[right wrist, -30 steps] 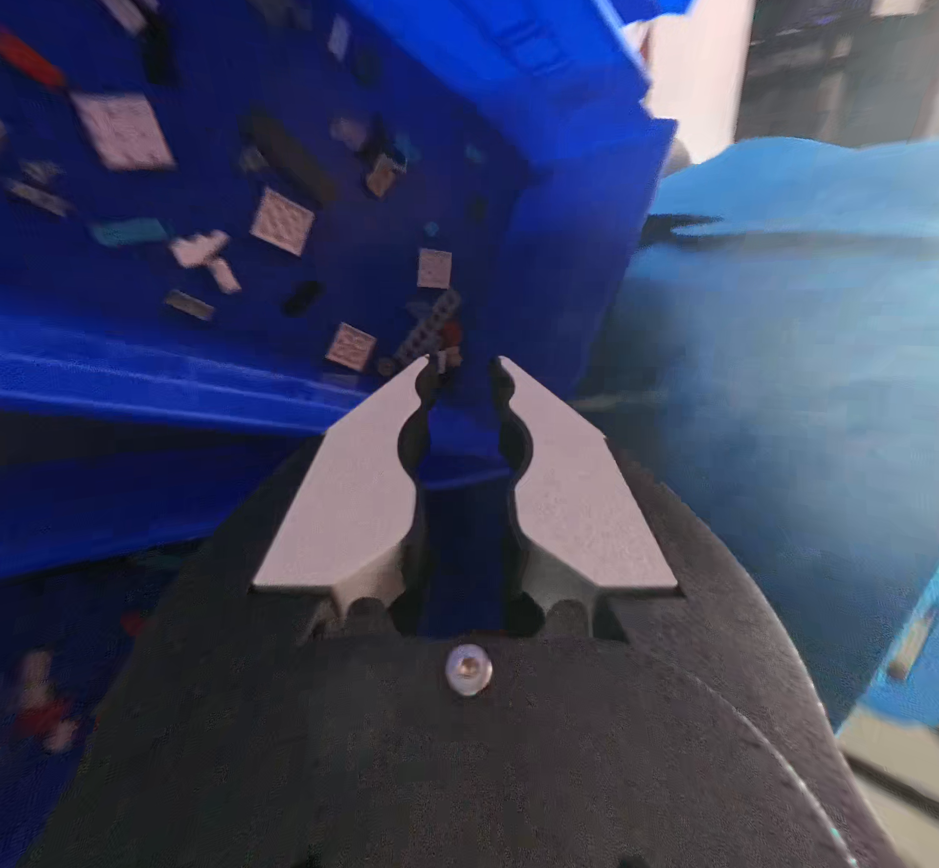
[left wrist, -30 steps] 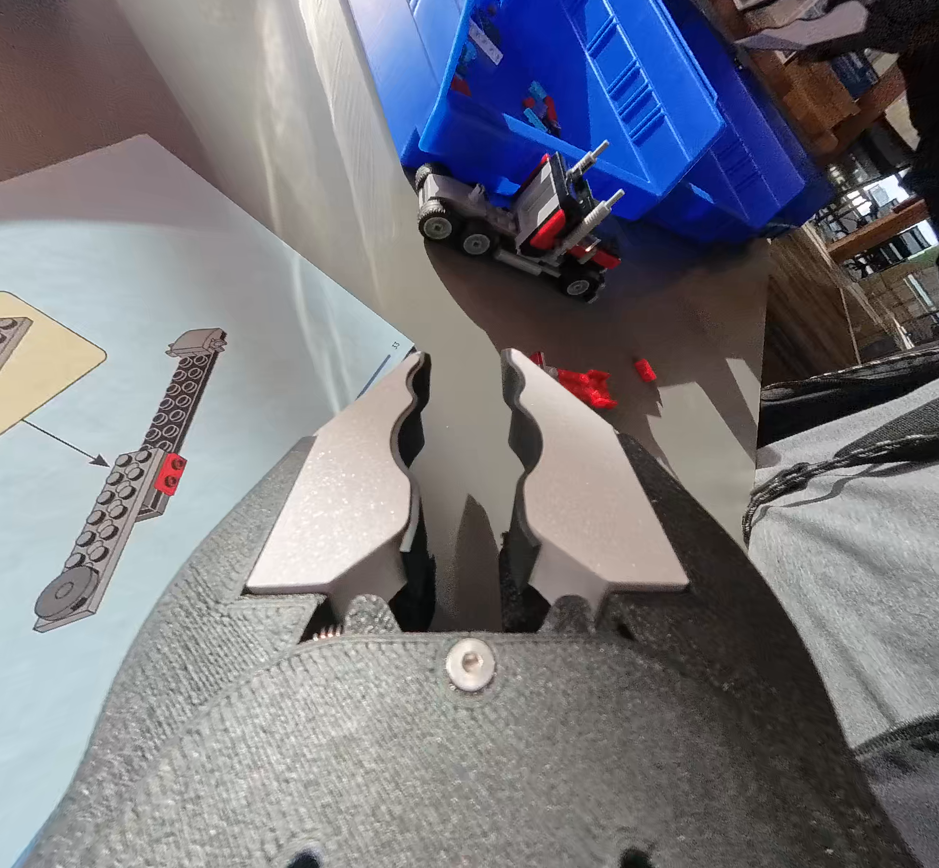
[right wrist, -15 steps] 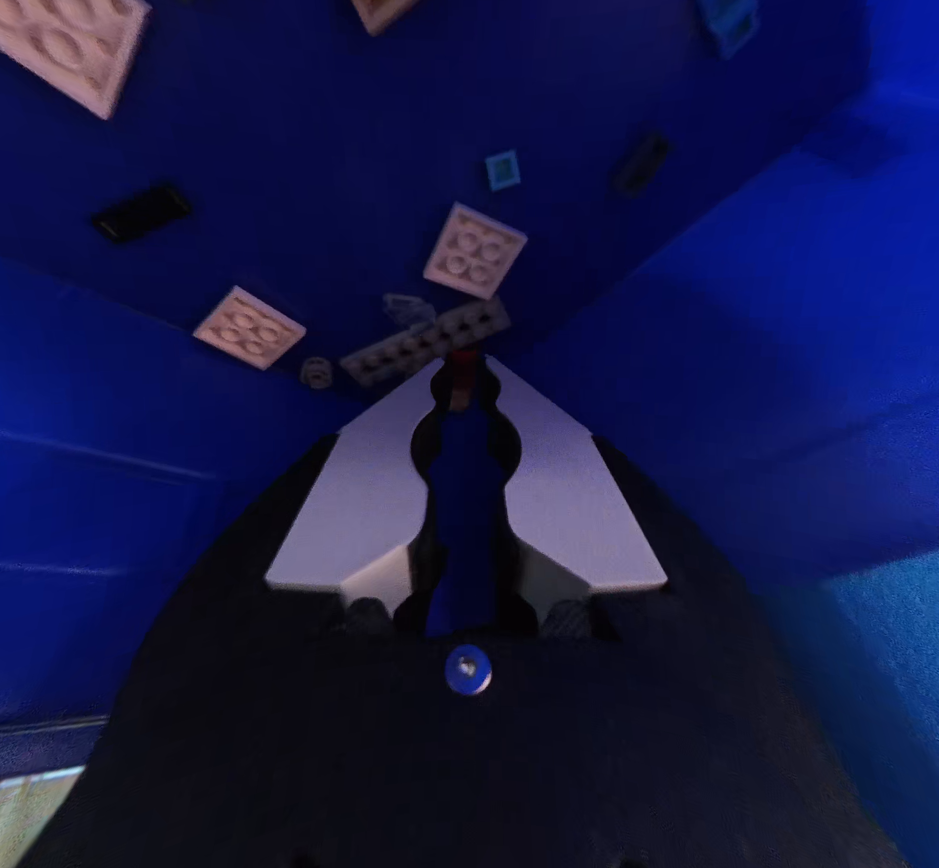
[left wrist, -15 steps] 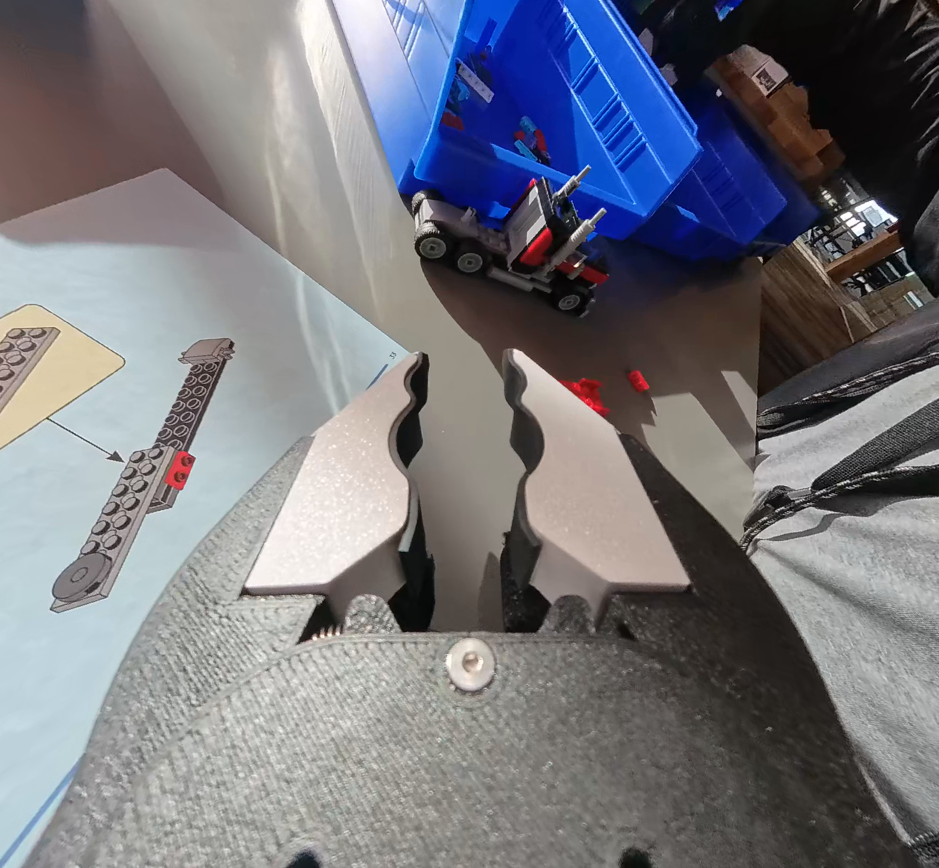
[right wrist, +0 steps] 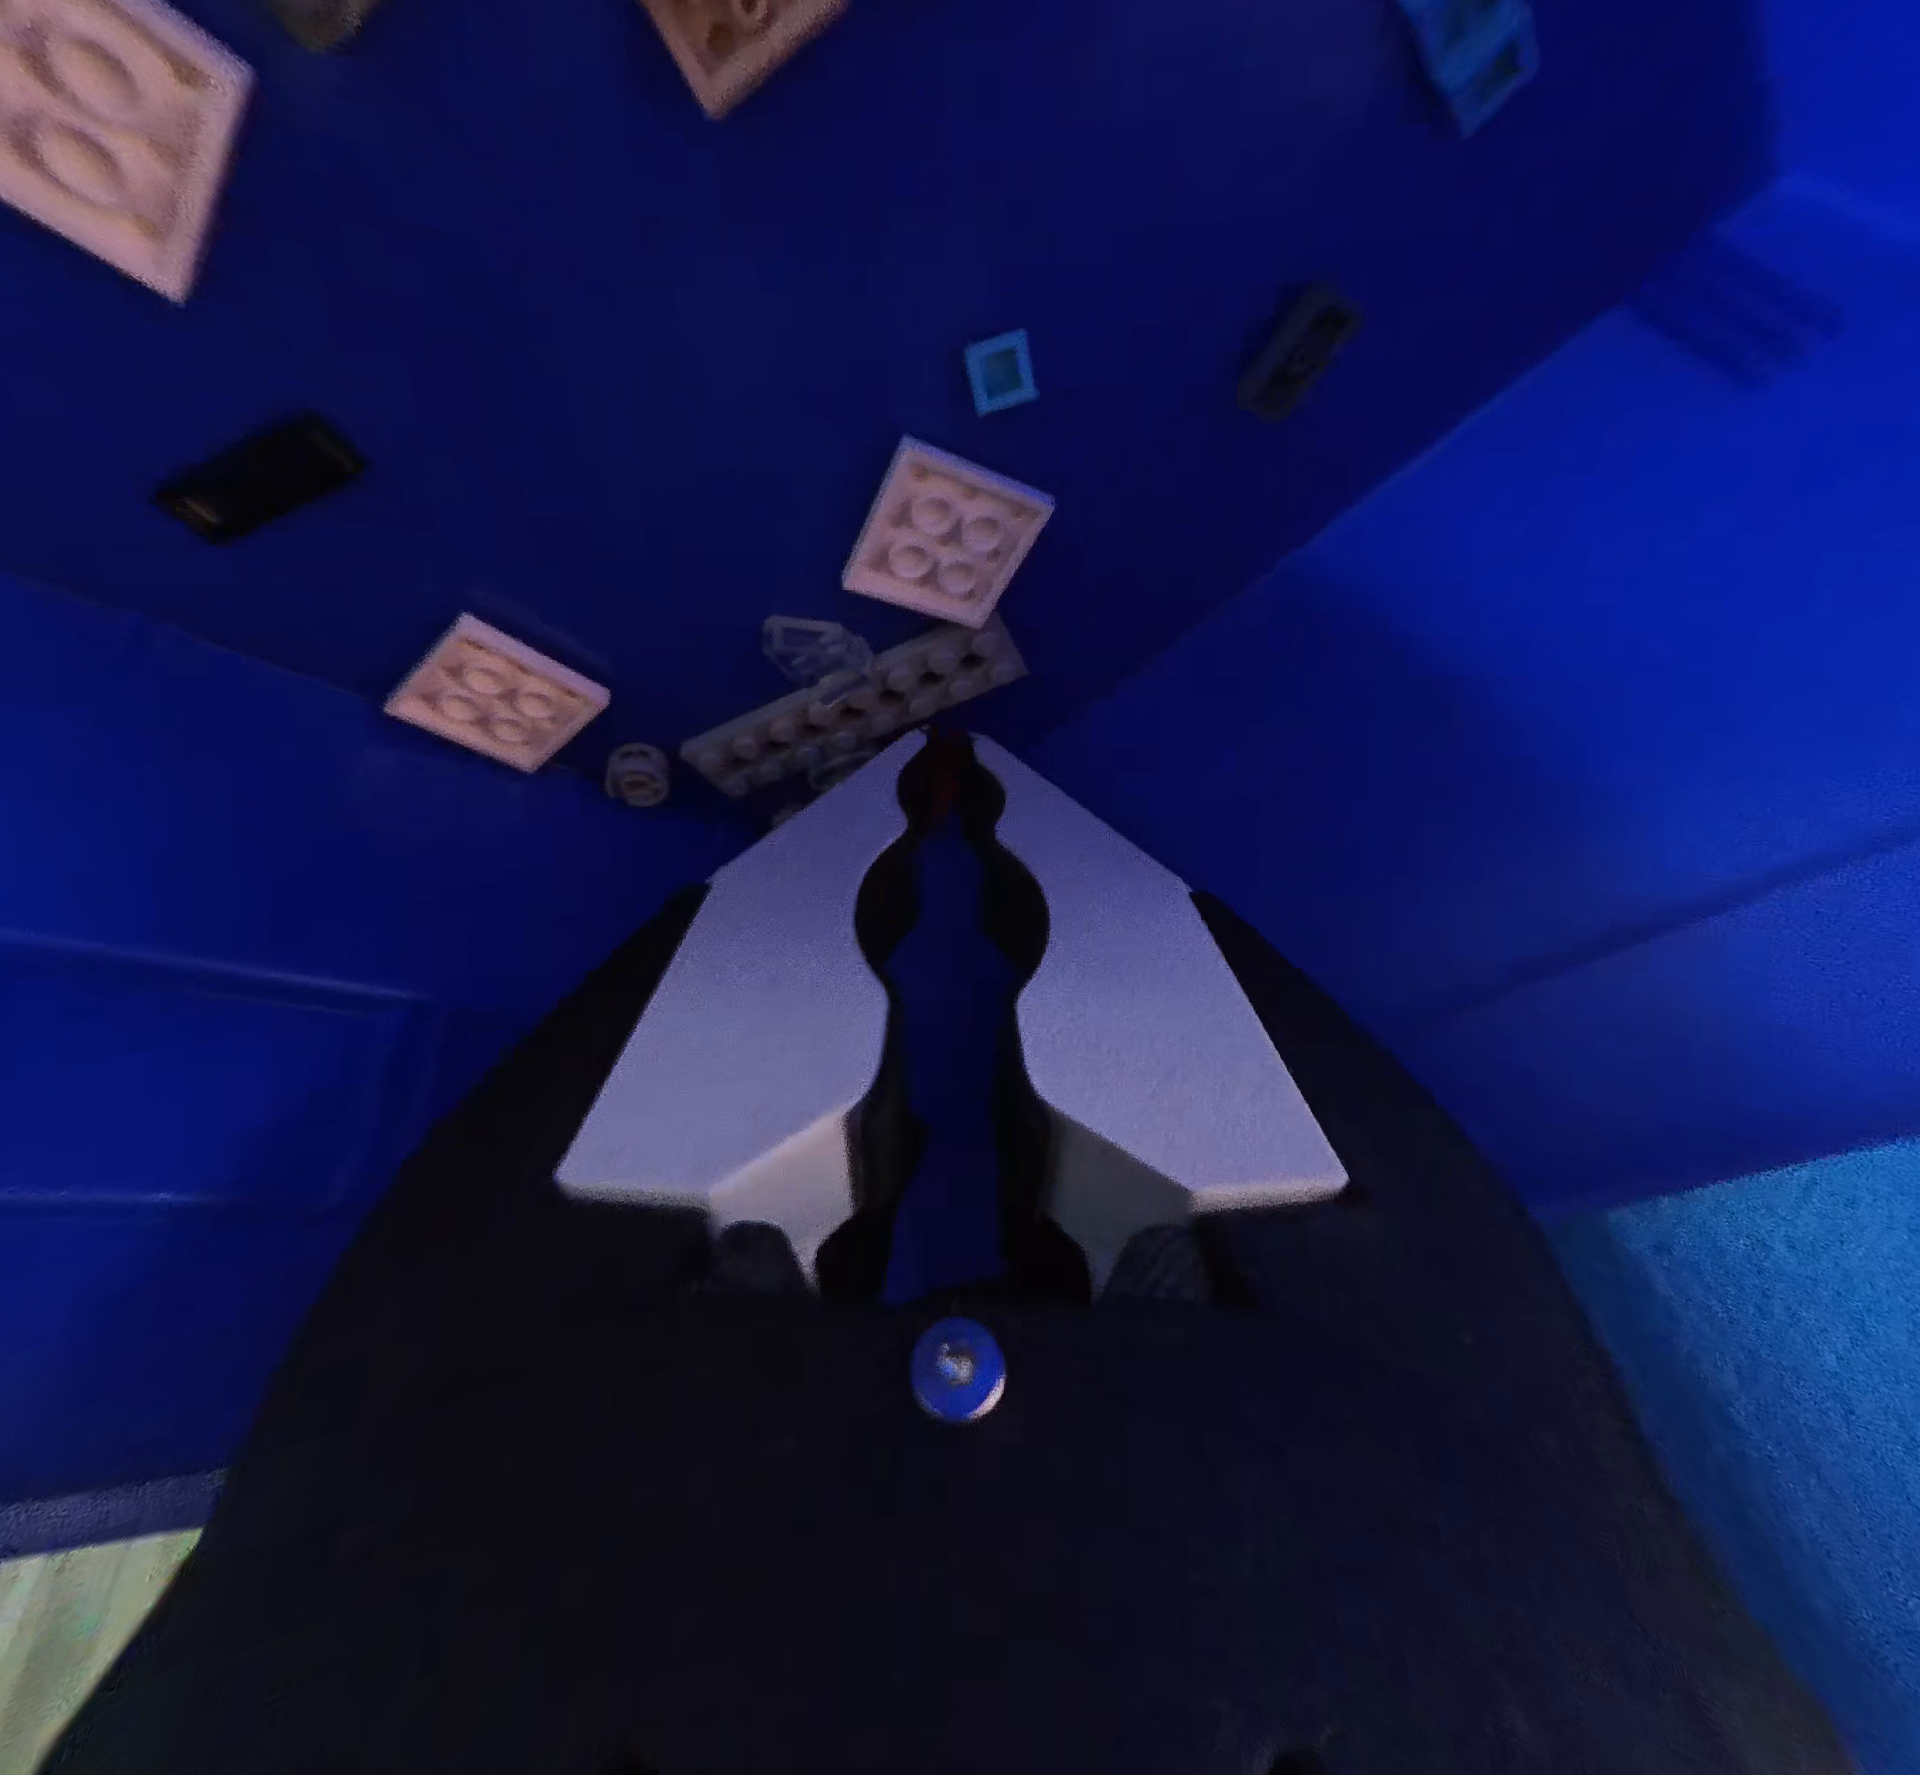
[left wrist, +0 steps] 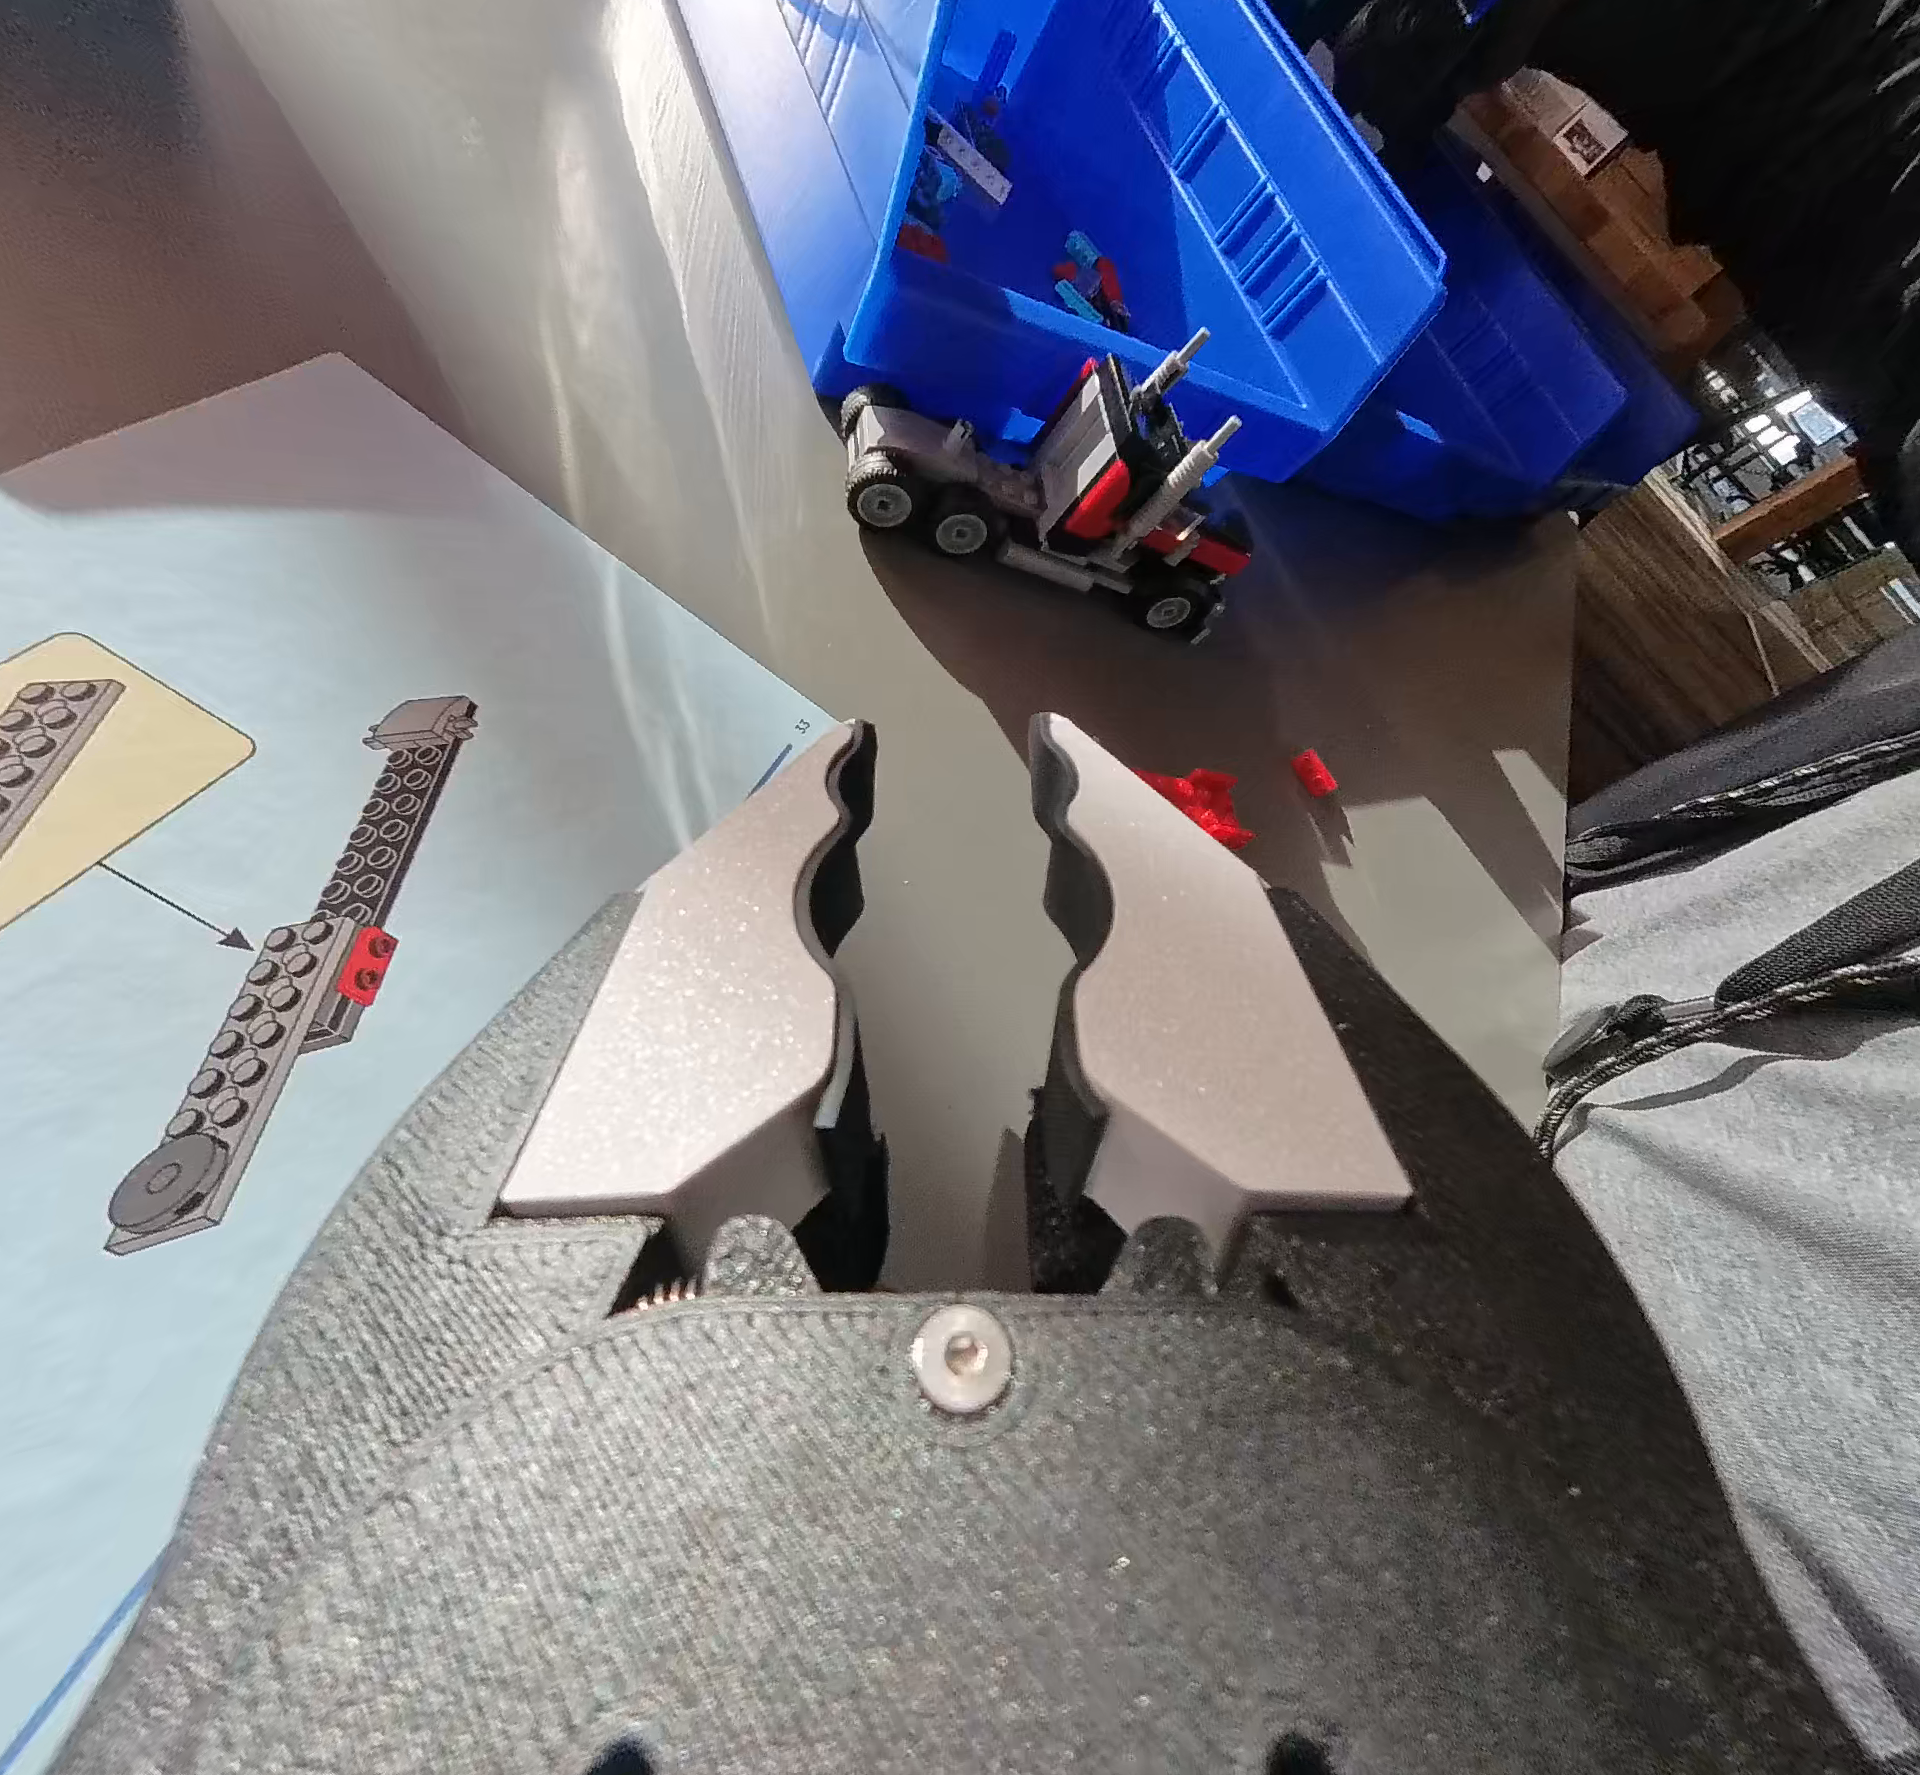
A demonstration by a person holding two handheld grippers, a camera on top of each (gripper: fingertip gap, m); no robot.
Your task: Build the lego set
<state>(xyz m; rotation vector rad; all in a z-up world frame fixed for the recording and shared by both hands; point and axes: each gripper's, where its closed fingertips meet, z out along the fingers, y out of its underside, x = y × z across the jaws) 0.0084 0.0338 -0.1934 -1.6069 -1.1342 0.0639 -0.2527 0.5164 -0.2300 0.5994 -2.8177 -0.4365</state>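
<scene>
In the left wrist view my left gripper (left wrist: 951, 738) is open and empty, held low over the dark table. A part-built red, black and grey lego truck (left wrist: 1049, 499) stands beyond it against the blue bin (left wrist: 1226, 198). Loose red pieces (left wrist: 1195, 795) lie just right of the right finger. In the right wrist view my right gripper (right wrist: 940, 751) is deep in a corner of the blue bin (right wrist: 1455, 686). Its tips are pinched on a small red piece (right wrist: 940, 769), mostly hidden. A long grey plate (right wrist: 862, 707) lies right beyond the tips.
An open instruction booklet (left wrist: 312, 686) lies at the left of the table. A person's grey clothing (left wrist: 1745, 1206) is at the right. White square plates (right wrist: 945, 530) (right wrist: 497, 691), a clear piece (right wrist: 810, 650), a small round piece (right wrist: 636, 775) and light-blue pieces lie on the bin floor. Left tips to right tips: about 55 cm.
My right gripper went down into the bin corner and its jaws closed in on the small red piece. My left gripper stayed open and pulled back slightly from the truck.
</scene>
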